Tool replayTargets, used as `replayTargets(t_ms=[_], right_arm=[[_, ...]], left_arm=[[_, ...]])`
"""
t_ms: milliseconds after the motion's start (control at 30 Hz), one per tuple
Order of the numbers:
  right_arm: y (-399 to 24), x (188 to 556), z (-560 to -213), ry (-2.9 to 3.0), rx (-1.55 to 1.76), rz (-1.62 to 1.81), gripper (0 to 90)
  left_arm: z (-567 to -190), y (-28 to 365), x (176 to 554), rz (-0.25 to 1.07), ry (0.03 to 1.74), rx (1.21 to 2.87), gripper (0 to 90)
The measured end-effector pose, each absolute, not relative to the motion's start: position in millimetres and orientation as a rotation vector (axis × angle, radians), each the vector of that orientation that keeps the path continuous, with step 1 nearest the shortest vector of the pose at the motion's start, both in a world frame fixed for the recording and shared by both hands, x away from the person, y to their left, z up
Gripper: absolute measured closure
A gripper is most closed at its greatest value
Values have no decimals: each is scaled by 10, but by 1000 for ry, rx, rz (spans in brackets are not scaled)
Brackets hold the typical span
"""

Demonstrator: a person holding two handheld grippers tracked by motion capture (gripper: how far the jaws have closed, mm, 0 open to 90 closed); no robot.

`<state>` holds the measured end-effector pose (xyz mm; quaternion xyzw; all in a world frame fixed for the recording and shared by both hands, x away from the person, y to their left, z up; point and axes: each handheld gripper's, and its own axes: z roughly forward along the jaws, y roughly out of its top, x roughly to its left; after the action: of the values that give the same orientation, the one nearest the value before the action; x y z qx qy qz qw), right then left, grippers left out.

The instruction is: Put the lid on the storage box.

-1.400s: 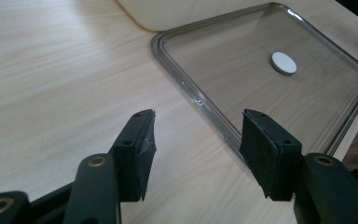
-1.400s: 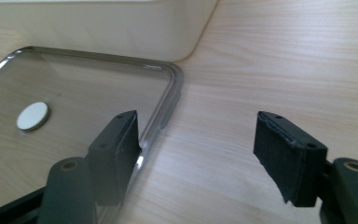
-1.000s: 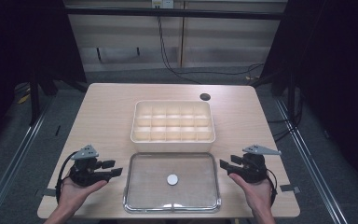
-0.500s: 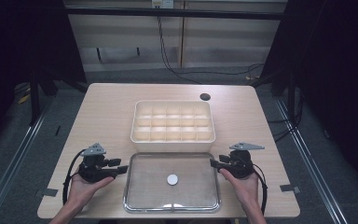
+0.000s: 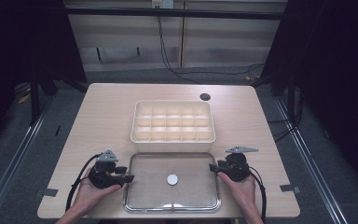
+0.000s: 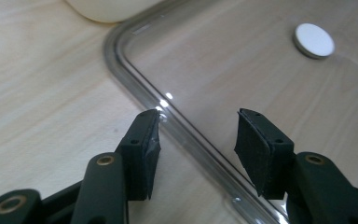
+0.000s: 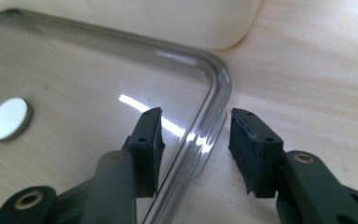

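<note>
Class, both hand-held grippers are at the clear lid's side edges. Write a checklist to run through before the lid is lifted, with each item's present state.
1. Left hand-held gripper straddles the clear lid rim: ok.
2. Right hand-held gripper straddles the opposite rim: ok.
3. Pads pressing on the rim: not ok, the jaws have just been moving and gaps show.
4. Lid clear of the divided box: cannot tell.
5. White disc free to slide: cannot tell.

- We see the table [image 5: 112, 116] evenly lit from overhead, its surroundings nearly black.
- We note white glare streaks on the clear lid [image 7: 121, 74].
- Our close views blur toward the far edges.
</note>
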<state>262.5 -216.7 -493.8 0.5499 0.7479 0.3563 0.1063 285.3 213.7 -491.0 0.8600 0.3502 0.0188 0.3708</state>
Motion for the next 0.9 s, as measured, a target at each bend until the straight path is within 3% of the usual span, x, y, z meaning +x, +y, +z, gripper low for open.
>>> replayTargets(t_ms=[433, 900], right_arm=[[-2114, 2598, -4972, 2173, 1645, 1057, 540], [-2316, 2639, -5042, 2019, 1939, 1317, 620]], left_arm=[[-4935, 2122, 2841, 51, 882, 2214, 562], [-4947, 2163, 2871, 36, 894, 2195, 618]])
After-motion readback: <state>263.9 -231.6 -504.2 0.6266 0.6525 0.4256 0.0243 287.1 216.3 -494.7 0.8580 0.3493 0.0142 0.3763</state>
